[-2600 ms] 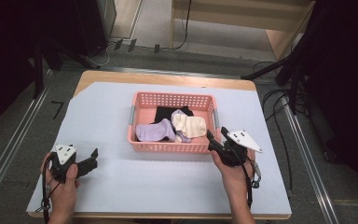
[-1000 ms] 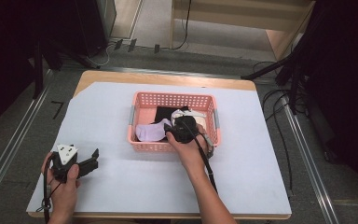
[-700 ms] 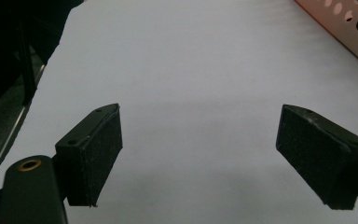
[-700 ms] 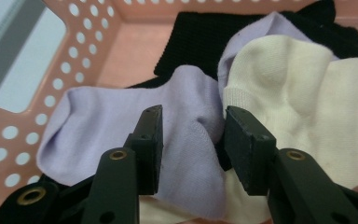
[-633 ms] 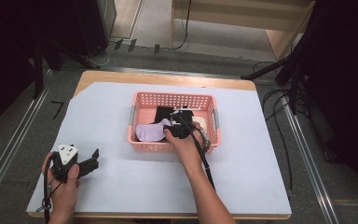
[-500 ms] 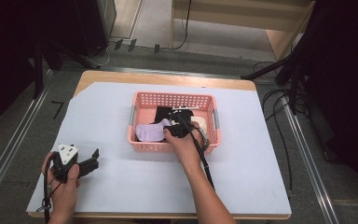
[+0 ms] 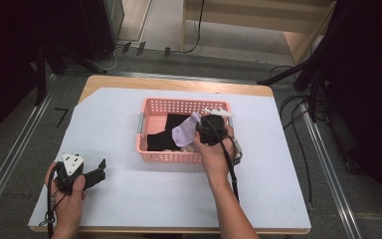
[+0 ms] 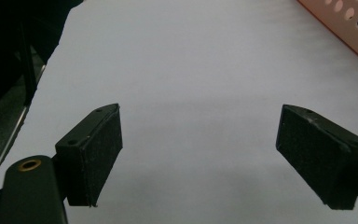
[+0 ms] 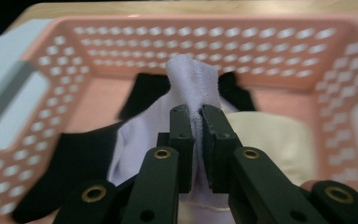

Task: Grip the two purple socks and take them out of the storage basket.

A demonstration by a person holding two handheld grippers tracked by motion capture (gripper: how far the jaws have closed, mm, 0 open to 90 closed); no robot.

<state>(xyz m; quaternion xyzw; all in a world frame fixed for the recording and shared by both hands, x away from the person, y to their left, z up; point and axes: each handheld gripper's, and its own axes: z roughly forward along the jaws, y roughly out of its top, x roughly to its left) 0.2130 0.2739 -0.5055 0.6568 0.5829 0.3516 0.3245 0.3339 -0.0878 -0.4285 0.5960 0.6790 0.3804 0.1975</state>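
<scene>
1. Right claw (image 9: 200, 122) had just been closing and was pinched tight on a fold of the lavender sock (image 9: 191, 79), the cloth squeezed between the two pads; in the high view the same claw (image 7: 199, 130) held the lavender sock (image 7: 185, 132) up over the basket.
2. The sock hung partly raised above the pink basket (image 7: 151, 155), its lower end draped inside; it was gripped at a bunched fold, probably so the fabric wouldn't slip out while lifting.
3. In the basket under it lay a black sock (image 7: 160, 140) and a cream sock (image 9: 270, 135), beside and beneath the lavender one, touching it.
4. Left claw (image 7: 100, 169) rested on the white surface (image 7: 129, 199), well apart from the basket, jaws spread wide with nothing between them; likely parked until needed.
5. Left gripper view showed the bare surface between its pads (image 8: 98, 149) and the basket corner (image 8: 354, 28) at the upper right.
6. Judged step: pulling one sock out of the basket.
</scene>
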